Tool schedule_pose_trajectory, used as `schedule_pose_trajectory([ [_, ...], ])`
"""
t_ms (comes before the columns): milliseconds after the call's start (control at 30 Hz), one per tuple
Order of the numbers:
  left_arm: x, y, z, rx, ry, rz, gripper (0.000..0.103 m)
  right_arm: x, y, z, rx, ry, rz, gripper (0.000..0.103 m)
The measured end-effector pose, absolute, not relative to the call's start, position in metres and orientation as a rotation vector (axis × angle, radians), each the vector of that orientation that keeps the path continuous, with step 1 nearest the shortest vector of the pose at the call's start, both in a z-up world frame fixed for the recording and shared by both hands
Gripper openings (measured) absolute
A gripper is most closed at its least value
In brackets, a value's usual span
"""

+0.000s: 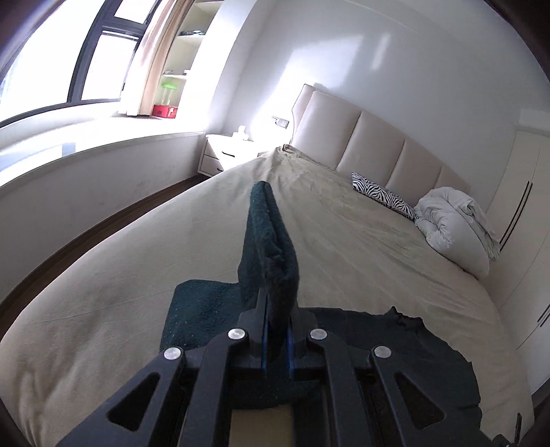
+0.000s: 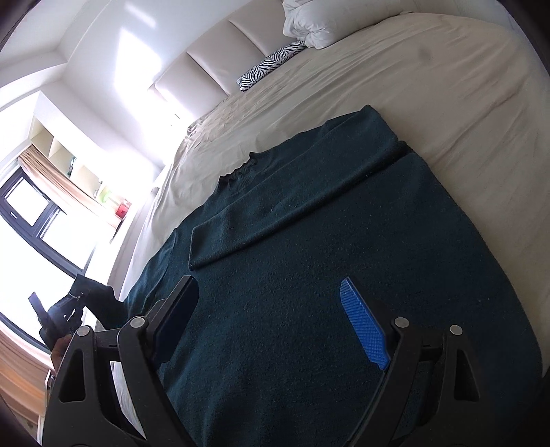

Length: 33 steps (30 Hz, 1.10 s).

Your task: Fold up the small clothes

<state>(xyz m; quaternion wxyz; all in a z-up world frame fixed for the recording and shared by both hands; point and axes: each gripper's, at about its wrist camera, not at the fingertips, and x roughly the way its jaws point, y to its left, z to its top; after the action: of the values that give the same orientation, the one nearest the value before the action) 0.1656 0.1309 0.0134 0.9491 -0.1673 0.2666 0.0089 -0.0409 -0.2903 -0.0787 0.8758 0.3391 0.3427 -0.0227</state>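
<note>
The left gripper (image 1: 276, 330) is pinching a sleeve (image 1: 270, 247) of the green sweater (image 2: 309, 275) and holding it up off the bed (image 2: 447, 86). The right gripper (image 2: 271, 323) is hanging wide open over the sweater, holding nothing. I think the sleeve is going across the body next.

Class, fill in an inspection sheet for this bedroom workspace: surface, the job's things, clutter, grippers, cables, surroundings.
Surface: bed with a beige cover, lightly creased.
Job's things: dark green sweater spread flat, one sleeve folded across its front.
Clutter: zebra pillow and white duvet by the headboard.
Grippers: left gripper shut on the sweater's other sleeve, lifted; right gripper open above the sweater.
Cables: nothing seen.
Surroundings: window, shelves, nightstand.
</note>
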Motion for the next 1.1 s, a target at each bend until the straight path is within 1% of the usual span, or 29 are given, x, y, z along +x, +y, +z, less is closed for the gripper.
schedule_pose_trajectory([
  [133, 0.183, 0.014, 0.011, -0.079, 0.581, -0.128, 0.008, -0.044, -0.307, -0.085, 0.738, 0.708, -0.072, 0.085],
  [233, 0.182, -0.064, -0.007, 0.059, 0.607, -0.228, 0.008, -0.045, -0.322, -0.09, 0.76, 0.7, -0.097, 0.085],
  [367, 0.181, -0.136, -0.046, 0.179, 0.672, -0.316, 0.009, -0.047, -0.341, -0.096, 0.774, 0.688, -0.13, 0.085],
  [400, 0.181, -0.15, -0.057, 0.196, 0.695, -0.331, 0.01, -0.047, -0.346, -0.098, 0.78, 0.687, -0.138, 0.085],
  [467, 0.179, -0.171, -0.075, 0.231, 0.749, -0.35, 0.017, -0.045, -0.353, -0.102, 0.79, 0.689, -0.148, 0.085],
  [500, 0.179, -0.175, -0.082, 0.248, 0.777, -0.352, 0.022, -0.044, -0.355, -0.103, 0.79, 0.691, -0.152, 0.085],
  [567, 0.174, -0.174, -0.086, 0.254, 0.772, -0.353, 0.035, -0.039, -0.359, -0.105, 0.785, 0.696, -0.157, 0.085],
  [633, 0.168, -0.167, -0.082, 0.245, 0.745, -0.338, 0.075, -0.031, -0.361, -0.106, 0.779, 0.701, -0.152, 0.085],
  [667, 0.165, -0.16, -0.078, 0.235, 0.734, -0.327, 0.08, -0.026, -0.361, -0.105, 0.771, 0.703, -0.148, 0.085],
  [700, 0.162, -0.151, -0.073, 0.217, 0.727, -0.329, 0.083, -0.02, -0.361, -0.104, 0.76, 0.705, -0.144, 0.085],
  [867, 0.141, -0.108, -0.059, 0.116, 0.747, -0.39, 0.083, 0.027, -0.353, -0.097, 0.743, 0.736, -0.068, 0.085],
  [1000, 0.121, -0.054, -0.054, -0.013, 0.748, -0.381, 0.083, 0.076, -0.332, -0.09, 0.723, 0.792, 0.051, 0.085],
  [1067, 0.117, -0.024, -0.052, -0.076, 0.744, -0.353, 0.083, 0.103, -0.317, -0.091, 0.707, 0.828, 0.107, 0.084],
  [1100, 0.116, -0.009, -0.052, -0.103, 0.744, -0.334, 0.083, 0.117, -0.309, -0.093, 0.702, 0.855, 0.139, 0.081],
])
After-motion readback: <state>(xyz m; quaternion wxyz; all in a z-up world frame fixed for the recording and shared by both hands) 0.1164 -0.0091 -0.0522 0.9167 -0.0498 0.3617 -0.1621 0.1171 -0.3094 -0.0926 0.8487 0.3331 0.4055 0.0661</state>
